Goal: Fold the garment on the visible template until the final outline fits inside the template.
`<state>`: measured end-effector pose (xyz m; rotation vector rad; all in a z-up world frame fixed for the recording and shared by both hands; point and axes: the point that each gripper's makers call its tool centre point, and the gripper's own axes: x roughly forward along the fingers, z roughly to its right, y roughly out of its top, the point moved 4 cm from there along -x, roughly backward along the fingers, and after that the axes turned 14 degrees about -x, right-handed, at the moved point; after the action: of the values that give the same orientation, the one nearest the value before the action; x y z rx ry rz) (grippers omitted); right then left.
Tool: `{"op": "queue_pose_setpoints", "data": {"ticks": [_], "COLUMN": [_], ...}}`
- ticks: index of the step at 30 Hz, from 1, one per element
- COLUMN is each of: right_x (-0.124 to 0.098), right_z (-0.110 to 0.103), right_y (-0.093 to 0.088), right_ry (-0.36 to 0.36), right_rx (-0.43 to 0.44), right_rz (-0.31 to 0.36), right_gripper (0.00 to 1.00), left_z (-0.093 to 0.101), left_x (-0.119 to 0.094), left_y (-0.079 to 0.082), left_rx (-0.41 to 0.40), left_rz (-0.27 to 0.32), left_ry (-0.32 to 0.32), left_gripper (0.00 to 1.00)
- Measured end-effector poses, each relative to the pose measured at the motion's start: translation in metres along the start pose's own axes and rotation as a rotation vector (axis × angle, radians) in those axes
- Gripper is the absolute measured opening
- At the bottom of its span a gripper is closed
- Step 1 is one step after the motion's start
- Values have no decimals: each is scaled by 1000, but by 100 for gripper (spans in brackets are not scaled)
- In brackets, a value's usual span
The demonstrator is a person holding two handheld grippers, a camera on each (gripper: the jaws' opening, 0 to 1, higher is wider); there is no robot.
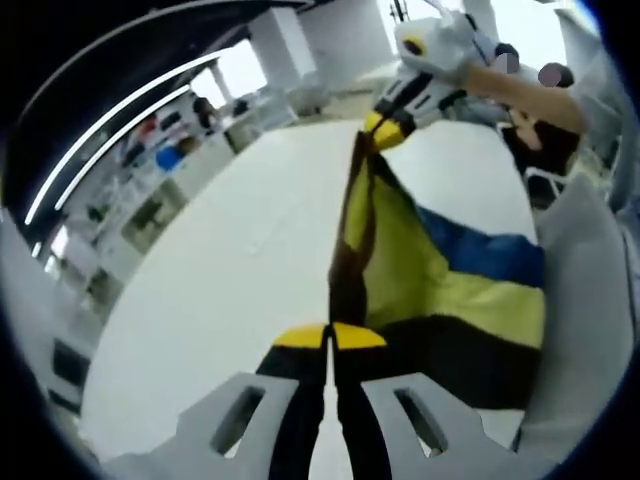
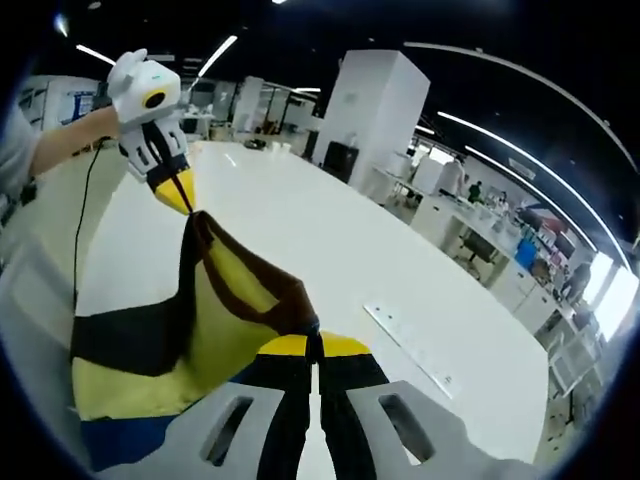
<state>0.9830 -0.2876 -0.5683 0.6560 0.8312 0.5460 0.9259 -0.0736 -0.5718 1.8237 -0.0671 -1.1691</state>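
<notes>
Both my grippers clamped, arms spread apart

My left gripper (image 1: 330, 338) has its yellow-tipped jaws pressed together on the garment (image 1: 440, 290), held low and near me. My right gripper (image 2: 314, 346) is pinched closed on the same cloth edge. In the left gripper view the right gripper shows up far ahead, raised, my bare forearm (image 1: 525, 95) reaching in behind it. In the right gripper view the left one hangs high at upper left, jaws pointing down, forearm (image 2: 70, 140) trailing off the edge.
</notes>
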Motion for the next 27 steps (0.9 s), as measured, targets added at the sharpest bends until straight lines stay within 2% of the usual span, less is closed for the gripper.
{"op": "queue_pose_setpoints", "data": {"ticks": [17,27], "right_x": [23,42], "right_z": [-2,6], "right_y": [-24,-38], "right_ry": [15,14], "right_rx": [28,54], "right_rz": [-34,-49], "right_gripper": [2,2], "left_z": [-8,-30], "left_x": [29,50], "left_y": [-12,-16], "left_rx": [-30,-85], "left_rz": [-35,-29], "left_ry": [-18,7], "left_gripper": [0,0]}}
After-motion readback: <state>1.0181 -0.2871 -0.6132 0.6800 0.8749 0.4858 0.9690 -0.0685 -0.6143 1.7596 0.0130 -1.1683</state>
